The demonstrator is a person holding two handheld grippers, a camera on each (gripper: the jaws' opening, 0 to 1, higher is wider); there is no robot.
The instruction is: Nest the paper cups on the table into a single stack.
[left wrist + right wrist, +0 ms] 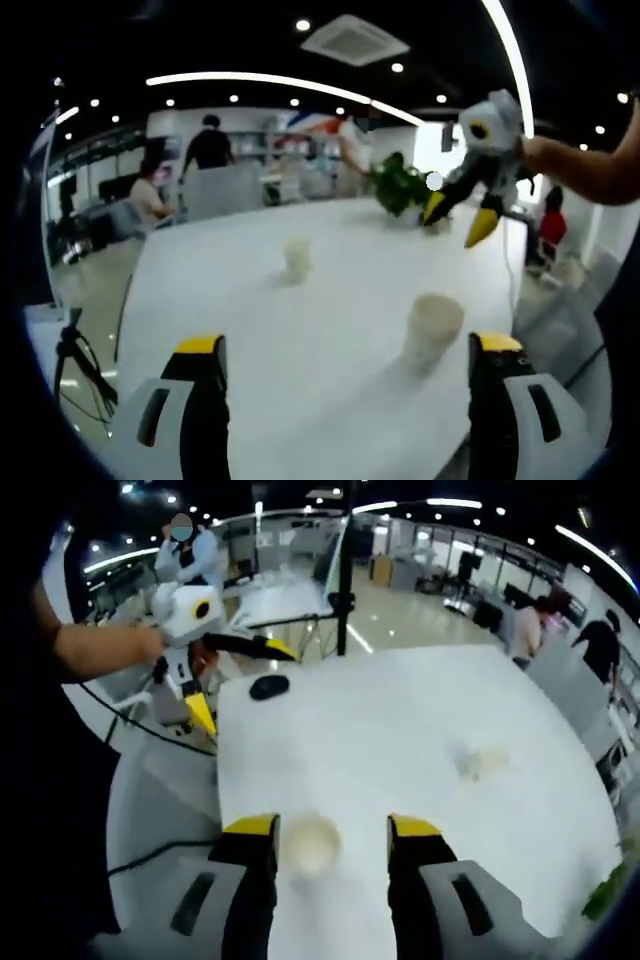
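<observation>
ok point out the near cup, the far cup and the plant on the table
near cup (432,328), left gripper view, on its side wall
far cup (297,259), left gripper view, on its side wall
plant (399,186), left gripper view, on its leaves

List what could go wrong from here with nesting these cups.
1. The near paper cup stands between the right gripper's open jaws; closing hard could crush its thin wall.
2. It sits close to the white table's edge, so a nudge might push it off.
3. The far paper cup looks blurred; misjudging its rim could tip it.
</observation>
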